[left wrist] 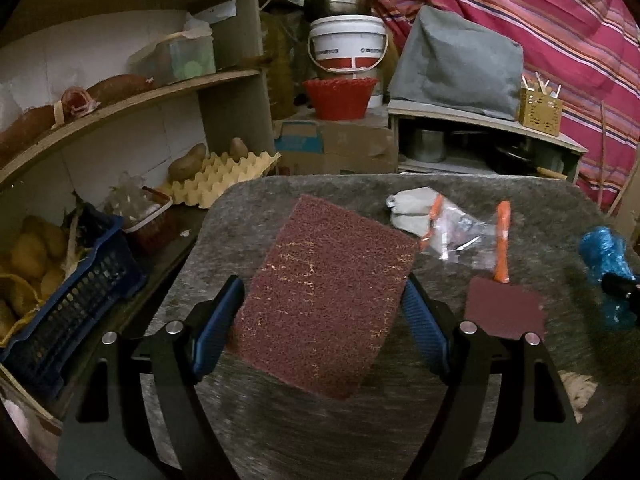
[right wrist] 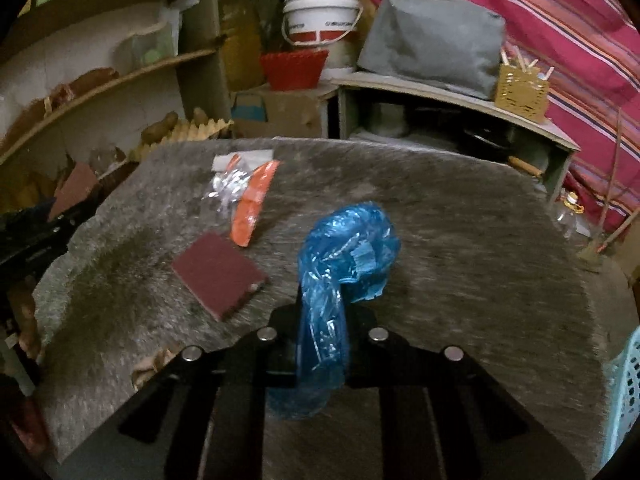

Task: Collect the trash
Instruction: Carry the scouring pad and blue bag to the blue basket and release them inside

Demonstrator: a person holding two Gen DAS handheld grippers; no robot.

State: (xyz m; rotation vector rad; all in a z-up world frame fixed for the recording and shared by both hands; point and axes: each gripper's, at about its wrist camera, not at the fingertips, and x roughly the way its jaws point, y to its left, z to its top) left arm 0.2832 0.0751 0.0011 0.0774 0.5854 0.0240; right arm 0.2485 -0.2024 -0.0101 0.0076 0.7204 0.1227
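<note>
A large maroon scouring pad (left wrist: 324, 296) lies on the grey felt table (left wrist: 304, 432). My left gripper (left wrist: 322, 312) is open, its blue fingers on either side of the pad's near half. A small maroon pad (left wrist: 505, 310) (right wrist: 218, 274), orange-and-clear plastic wrappers (left wrist: 466, 236) (right wrist: 244, 196) and a crumpled grey-white scrap (left wrist: 412, 210) lie beyond. My right gripper (right wrist: 322, 312) is shut on a blue plastic bag (right wrist: 344, 264), held above the table; the bag also shows at the right edge of the left wrist view (left wrist: 606, 276).
Shelves at left hold a blue crate of potatoes (left wrist: 68, 300), an egg tray (left wrist: 224, 180) and boxes. Behind the table stand a red basket (left wrist: 340, 98), a white bucket (left wrist: 348, 46) and a low shelf (left wrist: 480, 136). A light blue basket (right wrist: 624, 392) is at right.
</note>
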